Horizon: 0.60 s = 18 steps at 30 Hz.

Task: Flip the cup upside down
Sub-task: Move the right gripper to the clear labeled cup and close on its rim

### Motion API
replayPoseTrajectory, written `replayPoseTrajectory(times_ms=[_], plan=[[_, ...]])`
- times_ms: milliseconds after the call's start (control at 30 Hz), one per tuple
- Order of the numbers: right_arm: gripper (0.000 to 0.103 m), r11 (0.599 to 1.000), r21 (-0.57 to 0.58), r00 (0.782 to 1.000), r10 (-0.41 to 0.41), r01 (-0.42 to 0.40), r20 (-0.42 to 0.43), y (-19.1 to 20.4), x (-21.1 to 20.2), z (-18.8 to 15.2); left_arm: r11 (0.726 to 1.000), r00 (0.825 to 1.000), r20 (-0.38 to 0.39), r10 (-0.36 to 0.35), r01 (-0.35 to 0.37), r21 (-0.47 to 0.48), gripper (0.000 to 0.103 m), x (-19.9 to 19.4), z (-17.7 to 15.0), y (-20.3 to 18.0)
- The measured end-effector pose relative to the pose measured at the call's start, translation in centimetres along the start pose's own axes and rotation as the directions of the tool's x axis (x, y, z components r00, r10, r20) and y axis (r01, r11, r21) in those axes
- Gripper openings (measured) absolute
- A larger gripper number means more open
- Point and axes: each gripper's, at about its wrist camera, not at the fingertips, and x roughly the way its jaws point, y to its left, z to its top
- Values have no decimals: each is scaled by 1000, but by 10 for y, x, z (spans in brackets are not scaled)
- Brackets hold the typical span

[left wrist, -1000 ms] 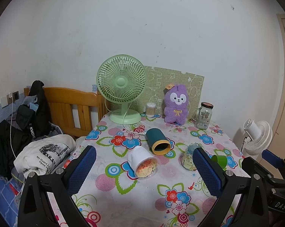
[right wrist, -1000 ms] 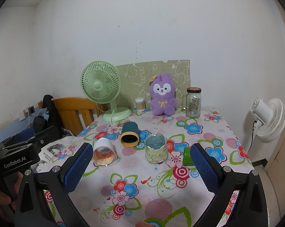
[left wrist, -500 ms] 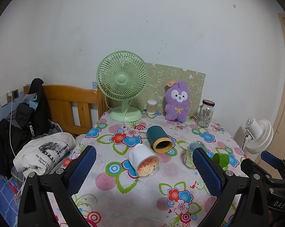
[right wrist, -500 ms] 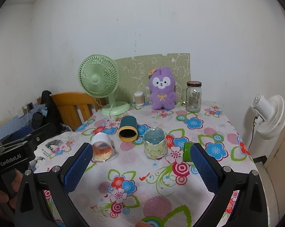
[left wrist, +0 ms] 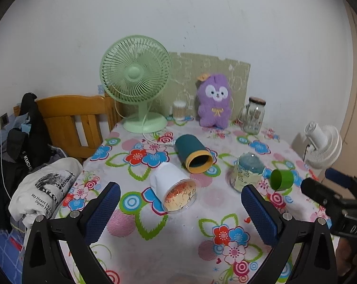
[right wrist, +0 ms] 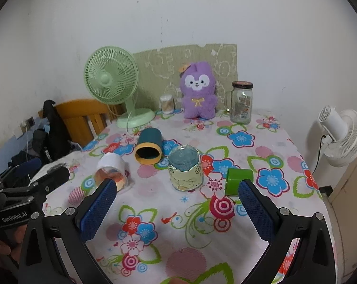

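Blue-padded left gripper (left wrist: 179,209) and right gripper (right wrist: 175,209) both hang wide and empty, so no cup is flipped yet: white plastic cup (left wrist: 170,190), teal cup with yellow rim (left wrist: 192,153) and small green cup (right wrist: 238,181) lie sideways.

1. The left gripper (left wrist: 180,203) has a black frame, blue textured pads and silver screws.
2. The right gripper (right wrist: 176,203) looks the same.
3. White lettering reads "GenRobot.AI" on one body, "DAS" on the other.
4. Bare skin shows at the picture edges.

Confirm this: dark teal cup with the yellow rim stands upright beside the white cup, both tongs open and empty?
Not quite. The dark teal cup with the yellow rim lies on its side, as the right wrist view shows. The white cup is beside it; left tongs and right tongs are open, empty.
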Motion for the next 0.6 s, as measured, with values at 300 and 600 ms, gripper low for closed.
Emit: replayPoseTrajectory(times_ms=[300,600], plan=[[103,999,-54,992,-11,5,-123,-6,64,18,995,996,-87,-14,22,99,103,49,4,-14],[103,986,-163,958,-82,38,-275,-2,137,31,991,989,-148,-4,23,131,103,77,2,-19]])
